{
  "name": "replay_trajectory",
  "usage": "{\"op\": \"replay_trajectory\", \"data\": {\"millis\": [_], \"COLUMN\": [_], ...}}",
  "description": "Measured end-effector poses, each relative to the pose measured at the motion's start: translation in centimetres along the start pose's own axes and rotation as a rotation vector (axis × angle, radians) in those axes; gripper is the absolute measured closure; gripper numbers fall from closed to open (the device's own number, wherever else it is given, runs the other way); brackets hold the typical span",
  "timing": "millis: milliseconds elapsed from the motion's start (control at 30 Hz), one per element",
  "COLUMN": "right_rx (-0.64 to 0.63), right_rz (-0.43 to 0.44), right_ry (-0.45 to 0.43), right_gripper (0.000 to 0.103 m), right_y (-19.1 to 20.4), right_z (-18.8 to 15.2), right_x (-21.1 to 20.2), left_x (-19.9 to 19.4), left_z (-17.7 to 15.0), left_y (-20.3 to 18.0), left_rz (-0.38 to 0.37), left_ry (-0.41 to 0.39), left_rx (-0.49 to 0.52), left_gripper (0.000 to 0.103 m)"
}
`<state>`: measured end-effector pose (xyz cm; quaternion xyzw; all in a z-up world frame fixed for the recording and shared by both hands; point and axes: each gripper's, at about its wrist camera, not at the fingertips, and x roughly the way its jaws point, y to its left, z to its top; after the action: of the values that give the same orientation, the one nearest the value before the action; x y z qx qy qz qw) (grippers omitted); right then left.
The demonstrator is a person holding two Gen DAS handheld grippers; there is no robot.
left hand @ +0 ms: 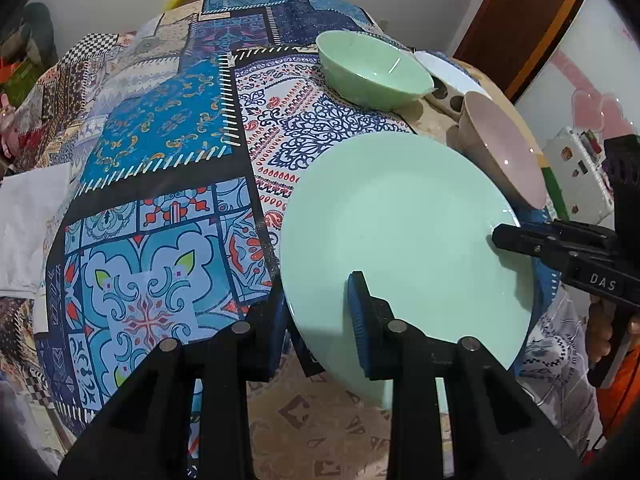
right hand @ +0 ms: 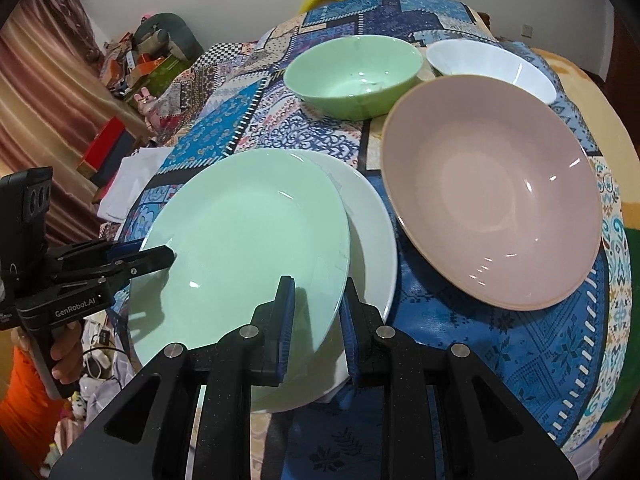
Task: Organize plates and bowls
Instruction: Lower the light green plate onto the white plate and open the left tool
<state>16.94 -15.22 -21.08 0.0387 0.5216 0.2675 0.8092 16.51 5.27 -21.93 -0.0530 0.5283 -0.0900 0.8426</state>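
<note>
Both grippers hold the green plate [right hand: 244,248] by opposite rims: the left gripper [left hand: 316,320] has its fingers closed narrowly on one edge, and the right gripper [right hand: 316,320] pinches the other edge the same way. The plate sits directly above a white plate [right hand: 368,216] near the front edge of the table [left hand: 160,184], overlapping it; whether the two touch cannot be told. The plate faces up, tilted slightly, and being round it has no long axis; the line between the two grips runs left to right. Judged from this layout, the plate stack is being formed but is not released. Still loose are the pink bowl [right hand: 492,200] at the right, and the green bowl [right hand: 352,76] and white bowl [right hand: 492,68] at the far side.
</note>
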Motion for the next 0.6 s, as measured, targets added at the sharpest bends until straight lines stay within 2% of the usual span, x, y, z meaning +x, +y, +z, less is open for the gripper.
{"op": "replay_trajectory", "data": {"millis": [600], "right_rx": [0.019], "right_rz": [-0.001], "right_ry": [-0.007], "right_gripper": [0.083], "right_y": [-1.0], "right_z": [-0.3], "right_x": [0.0], "left_x": [1.0], "left_z": [0.7], "left_y": [-0.8], "left_rz": [0.070], "left_ry": [0.013], "left_rx": [0.026], "left_gripper": [0.074]}}
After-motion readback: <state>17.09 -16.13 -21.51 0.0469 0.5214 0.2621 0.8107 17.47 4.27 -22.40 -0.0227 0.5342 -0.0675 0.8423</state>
